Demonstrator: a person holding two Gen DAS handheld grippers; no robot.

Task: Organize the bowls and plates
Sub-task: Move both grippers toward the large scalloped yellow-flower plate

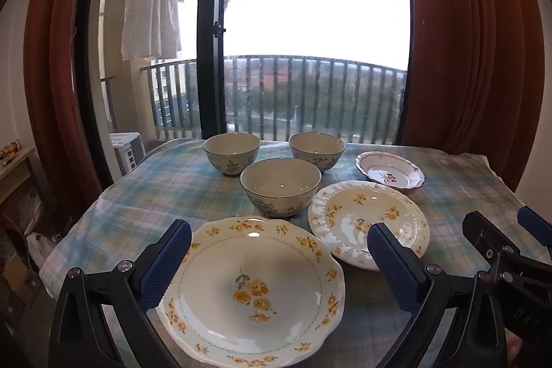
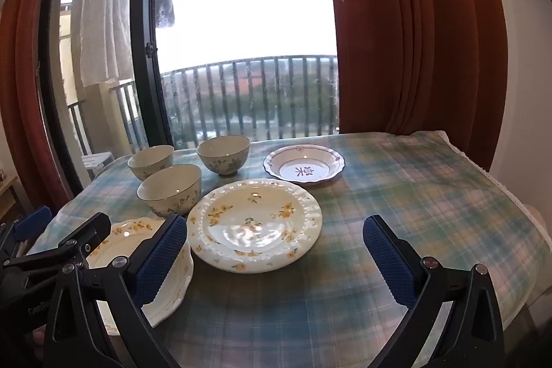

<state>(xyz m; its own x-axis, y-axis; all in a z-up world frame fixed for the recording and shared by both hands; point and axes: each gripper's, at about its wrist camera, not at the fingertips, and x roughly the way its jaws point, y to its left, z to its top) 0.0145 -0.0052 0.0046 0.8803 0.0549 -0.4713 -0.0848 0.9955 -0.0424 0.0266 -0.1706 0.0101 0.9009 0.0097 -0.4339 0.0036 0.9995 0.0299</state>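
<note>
Crockery on the table (image 2: 431, 195): three bowls (image 1: 280, 187) far left, three plates (image 1: 253, 290) nearer and right. Glazed, stiff, slippery, breakable; pinch rims. Left gripper (image 1: 279, 268) and right gripper (image 2: 274, 259) gape wide, holding nothing.

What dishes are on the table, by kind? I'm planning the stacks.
Bowls: 3
Plates: 3 – near yellow-flowered plate, ribbed yellow-flowered plate, small far plate
Total: 6
</note>
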